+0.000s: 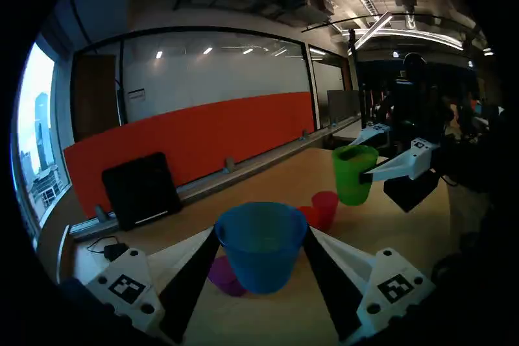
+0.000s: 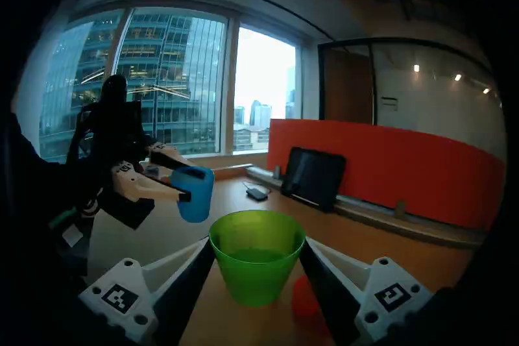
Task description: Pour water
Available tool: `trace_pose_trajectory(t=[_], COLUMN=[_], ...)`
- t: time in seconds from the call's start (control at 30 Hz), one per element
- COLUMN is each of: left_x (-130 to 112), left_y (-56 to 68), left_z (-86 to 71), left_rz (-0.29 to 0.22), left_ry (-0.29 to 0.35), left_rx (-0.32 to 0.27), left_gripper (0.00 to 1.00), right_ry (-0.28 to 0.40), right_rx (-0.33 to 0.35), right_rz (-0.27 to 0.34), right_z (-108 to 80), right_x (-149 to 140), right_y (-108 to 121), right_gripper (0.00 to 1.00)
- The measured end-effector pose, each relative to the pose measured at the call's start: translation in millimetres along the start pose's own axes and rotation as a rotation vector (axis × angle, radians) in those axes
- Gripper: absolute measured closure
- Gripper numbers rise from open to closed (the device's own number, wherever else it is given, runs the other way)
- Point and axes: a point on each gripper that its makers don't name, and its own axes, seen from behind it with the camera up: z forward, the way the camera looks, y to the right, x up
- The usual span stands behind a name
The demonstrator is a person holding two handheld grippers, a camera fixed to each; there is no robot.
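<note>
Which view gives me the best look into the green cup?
The right gripper view: the green cup sits close, clamped in the right gripper, with its open rim toward the camera, so you see down inside. The left gripper view shows it farther off and side-on, with little of the inside visible.

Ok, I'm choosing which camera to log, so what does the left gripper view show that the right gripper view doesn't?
Left gripper view: a small purple cup on the tan table, and ceiling strip lights. Right gripper view: the green plastic cup's inside, down to its bottom. Both: the blue plastic cup and the green one, each clamped between jaws, a red cup, the black tablet, the orange partition.
</note>
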Motion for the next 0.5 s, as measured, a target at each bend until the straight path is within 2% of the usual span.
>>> trace_pose_trajectory(t=[0.5], left_x=[-42.0], left_y=[17.6], left_z=[11.9], left_rz=[0.000], left_ry=[-0.101], left_rx=[-0.041], left_gripper=[0.11], right_ry=[-0.087], right_rx=[0.027], right_rz=[-0.008], right_z=[-12.2], right_x=[-24.2], right_y=[1.7], right_gripper=[0.09])
